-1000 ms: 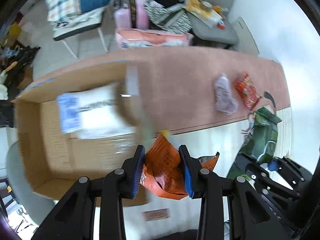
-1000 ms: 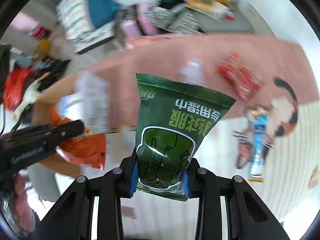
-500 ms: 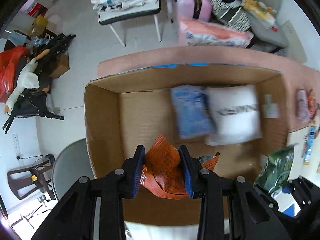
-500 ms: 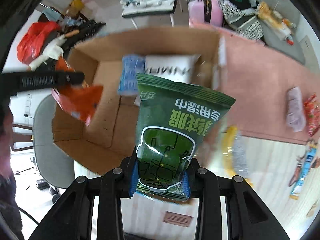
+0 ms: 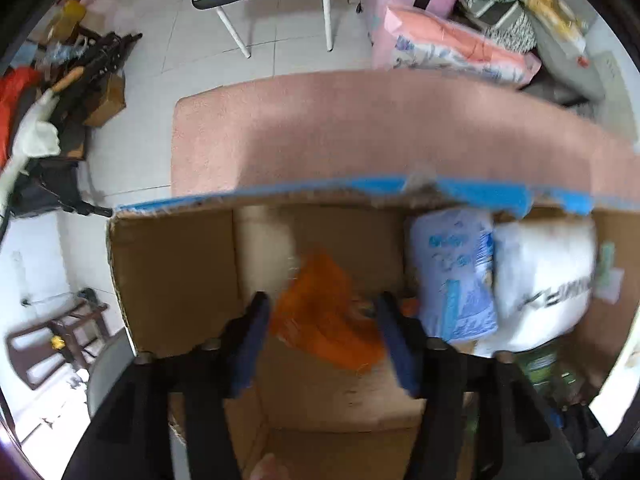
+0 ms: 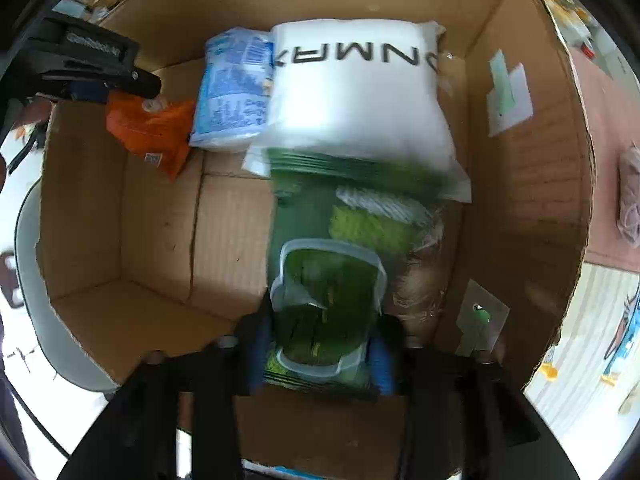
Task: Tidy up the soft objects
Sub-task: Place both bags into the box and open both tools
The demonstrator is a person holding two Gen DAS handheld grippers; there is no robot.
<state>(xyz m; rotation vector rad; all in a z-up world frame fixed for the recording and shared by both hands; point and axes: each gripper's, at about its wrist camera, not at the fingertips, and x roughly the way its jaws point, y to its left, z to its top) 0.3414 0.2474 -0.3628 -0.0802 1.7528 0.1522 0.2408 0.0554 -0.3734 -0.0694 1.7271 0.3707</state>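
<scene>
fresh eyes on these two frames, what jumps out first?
The big open cardboard box fills both views. In the right wrist view, the green snack bag sits between the right gripper fingers, low inside the box, just in front of the white pillow pack and blue-white pack. The left gripper looks open, with the orange bag between its fingers over the box's left side.

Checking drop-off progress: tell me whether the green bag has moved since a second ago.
Yes. The green bag went from above the rug down into the cardboard box.
</scene>
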